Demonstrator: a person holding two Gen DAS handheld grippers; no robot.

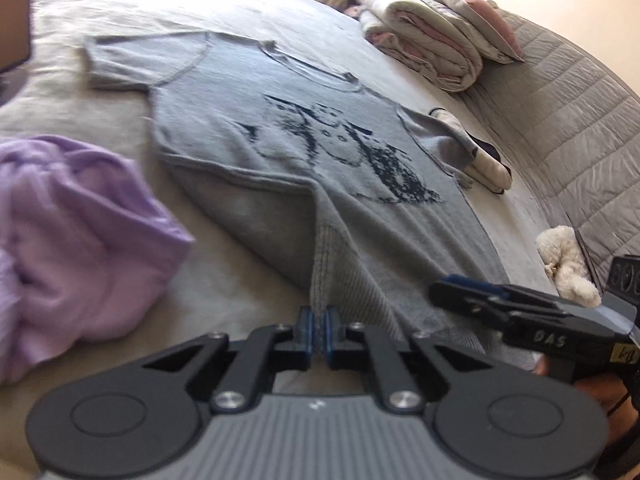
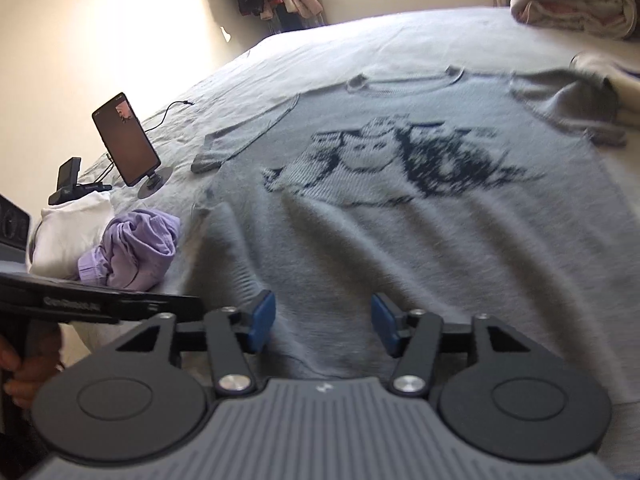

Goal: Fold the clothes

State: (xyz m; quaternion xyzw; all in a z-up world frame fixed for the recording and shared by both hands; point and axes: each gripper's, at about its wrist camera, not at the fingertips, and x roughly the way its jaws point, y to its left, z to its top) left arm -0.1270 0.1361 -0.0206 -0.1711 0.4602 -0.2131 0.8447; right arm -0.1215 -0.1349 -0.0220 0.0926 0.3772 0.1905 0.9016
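Note:
A grey knit T-shirt (image 1: 304, 128) with a dark printed picture lies front up on the bed; it also shows in the right wrist view (image 2: 400, 208). My left gripper (image 1: 318, 334) is shut on the shirt's bottom hem and lifts it into a ridge. My right gripper (image 2: 323, 322) is open, its blue pads (image 2: 262, 320) on either side of the hem, just above the fabric. The right gripper also shows from the side in the left wrist view (image 1: 452, 286).
A crumpled lilac garment (image 1: 76, 236) lies left of the shirt, seen also from the right wrist (image 2: 136, 248). Folded quilts and pillows (image 1: 432, 36), folded cloth (image 1: 484, 160) and a plush toy (image 1: 568, 264) lie near the quilted headboard. A phone on a stand (image 2: 126, 138) sits far left.

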